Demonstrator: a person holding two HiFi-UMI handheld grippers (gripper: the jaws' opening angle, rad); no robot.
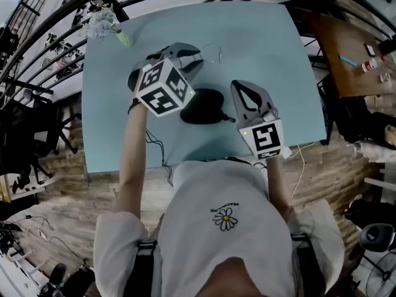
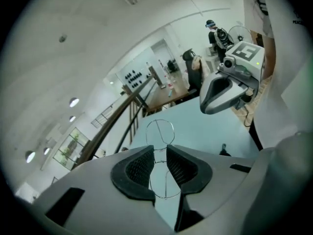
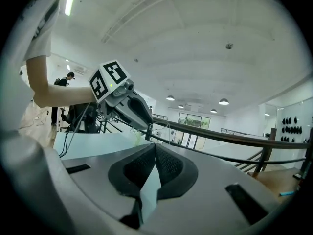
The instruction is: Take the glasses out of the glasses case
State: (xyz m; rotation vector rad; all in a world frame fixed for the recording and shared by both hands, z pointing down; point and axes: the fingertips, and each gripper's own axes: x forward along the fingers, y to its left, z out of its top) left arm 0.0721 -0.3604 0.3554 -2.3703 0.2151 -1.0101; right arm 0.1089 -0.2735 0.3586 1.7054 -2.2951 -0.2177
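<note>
Thin wire-frame glasses (image 2: 160,131) hang in the air over the light blue table (image 1: 266,48), and my left gripper (image 2: 160,153) is shut on their bridge. In the head view the left gripper (image 1: 197,59) is raised above the table's middle, the glasses (image 1: 213,51) just beyond its tips. The black glasses case (image 1: 201,107) lies on the table below, between the two grippers. My right gripper (image 1: 239,86) is lifted to the right of the case, jaws shut with nothing in them (image 3: 154,146). Each gripper view shows the other gripper: the right one (image 2: 227,89) and the left one (image 3: 122,99).
A small vase of flowers (image 1: 108,23) stands at the table's far left corner. Dark cables (image 1: 158,147) and a white cable (image 1: 300,166) hang off the near edge. A brown wooden table (image 1: 346,54) with small items stands to the right. A dark railing (image 3: 220,141) runs behind.
</note>
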